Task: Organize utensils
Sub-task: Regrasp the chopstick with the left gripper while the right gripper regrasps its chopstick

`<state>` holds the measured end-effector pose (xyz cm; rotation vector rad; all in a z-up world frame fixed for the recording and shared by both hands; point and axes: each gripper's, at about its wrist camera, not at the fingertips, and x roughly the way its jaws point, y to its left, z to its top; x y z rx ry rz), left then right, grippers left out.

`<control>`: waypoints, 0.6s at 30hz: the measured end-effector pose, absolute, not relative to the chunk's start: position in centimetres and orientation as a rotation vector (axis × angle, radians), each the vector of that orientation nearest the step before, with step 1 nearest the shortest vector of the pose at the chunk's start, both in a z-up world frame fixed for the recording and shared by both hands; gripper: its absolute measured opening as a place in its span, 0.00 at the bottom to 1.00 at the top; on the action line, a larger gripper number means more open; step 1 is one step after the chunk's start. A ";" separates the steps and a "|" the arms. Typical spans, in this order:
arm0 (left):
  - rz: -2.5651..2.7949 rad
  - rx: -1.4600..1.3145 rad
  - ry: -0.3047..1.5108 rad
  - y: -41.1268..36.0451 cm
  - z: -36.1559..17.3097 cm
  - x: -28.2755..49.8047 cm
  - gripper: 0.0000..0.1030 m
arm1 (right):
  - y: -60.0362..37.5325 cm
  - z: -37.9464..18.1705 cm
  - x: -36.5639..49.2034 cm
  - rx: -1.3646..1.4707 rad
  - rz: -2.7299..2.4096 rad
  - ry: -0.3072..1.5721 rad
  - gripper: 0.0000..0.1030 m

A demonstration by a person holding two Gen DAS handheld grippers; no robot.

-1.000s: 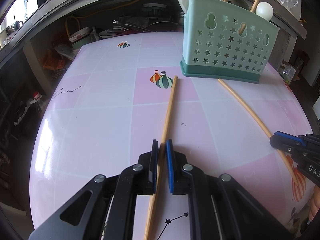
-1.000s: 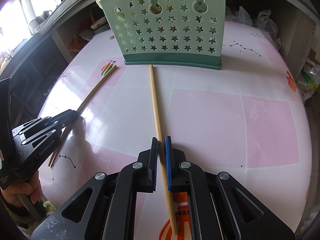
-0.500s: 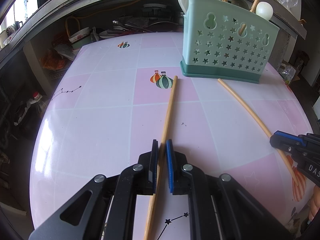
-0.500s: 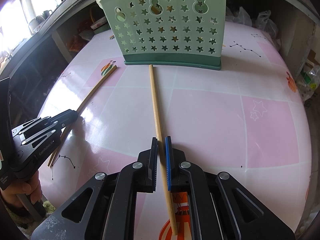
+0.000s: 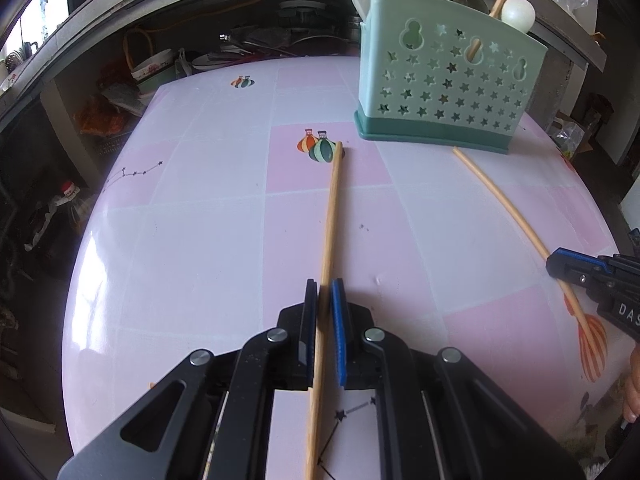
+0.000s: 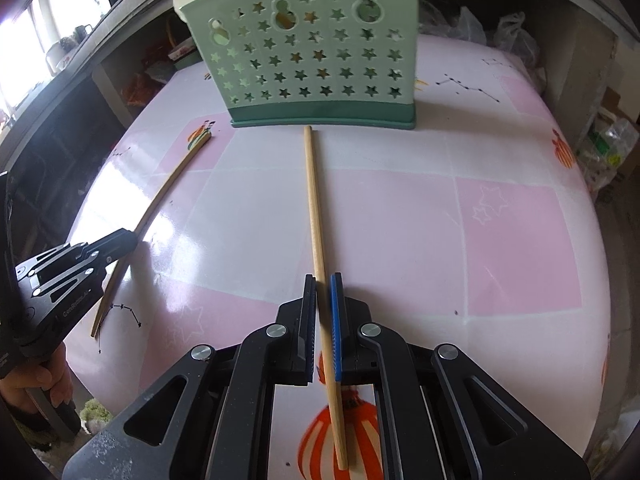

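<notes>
Left tongs [image 5: 325, 292]: pinching the left chopstick [image 5: 331, 216] partway along its shaft, both pads pressed against the wood
Right tongs [image 6: 323, 288]: pinching the right chopstick [image 6: 314, 200] the same way, near its nearer end
Left chopstick: far tip lies in front of the utensil basket [image 5: 448, 80], off its left corner, beside a printed balloon; the shaft runs away from the basket toward the camera
Right chopstick: far tip lies just in front of the utensil basket's dark green base, close to it; whether it touches cannot be told
Utensil basket: mint green with star cut-outs, upright on the pink checked tabletop [image 5: 200, 240], with other chopsticks and a white round-ended utensil [image 5: 517, 14] standing inside
</notes>
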<state>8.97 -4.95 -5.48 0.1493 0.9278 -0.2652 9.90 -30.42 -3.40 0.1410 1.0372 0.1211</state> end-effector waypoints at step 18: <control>-0.368 0.029 1.016 -4.9 -4.2 11.0 0.18 | -31.4 -2.2 11.1 0.217 0.150 1.041 0.14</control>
